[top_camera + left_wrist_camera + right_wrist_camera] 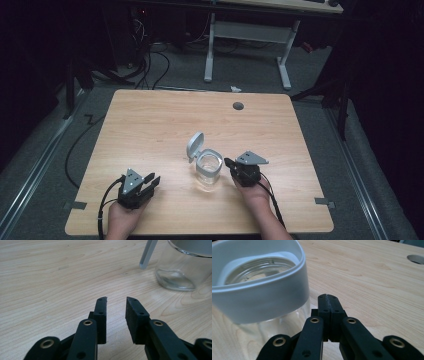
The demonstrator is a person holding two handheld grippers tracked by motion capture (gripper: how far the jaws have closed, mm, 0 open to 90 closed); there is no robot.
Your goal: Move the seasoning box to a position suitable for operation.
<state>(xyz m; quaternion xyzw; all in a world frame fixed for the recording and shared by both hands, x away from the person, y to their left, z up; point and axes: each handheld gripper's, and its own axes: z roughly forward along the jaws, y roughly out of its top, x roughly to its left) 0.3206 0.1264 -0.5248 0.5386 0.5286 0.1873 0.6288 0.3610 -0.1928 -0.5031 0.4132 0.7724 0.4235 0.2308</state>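
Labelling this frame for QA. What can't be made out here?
- Glass jar contents: high view too small; it looks empty in the right gripper view, not certain.
- Flip lid: cut by the top edge in the left gripper view, hinge unseen.
- Right gripper: shut; contact with the jar unclear.
- Left gripper: open, nothing between the jaws.

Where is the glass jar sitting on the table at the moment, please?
In the high view, the glass jar stands right of the table's centre, lid flipped open, just left of the right tool.
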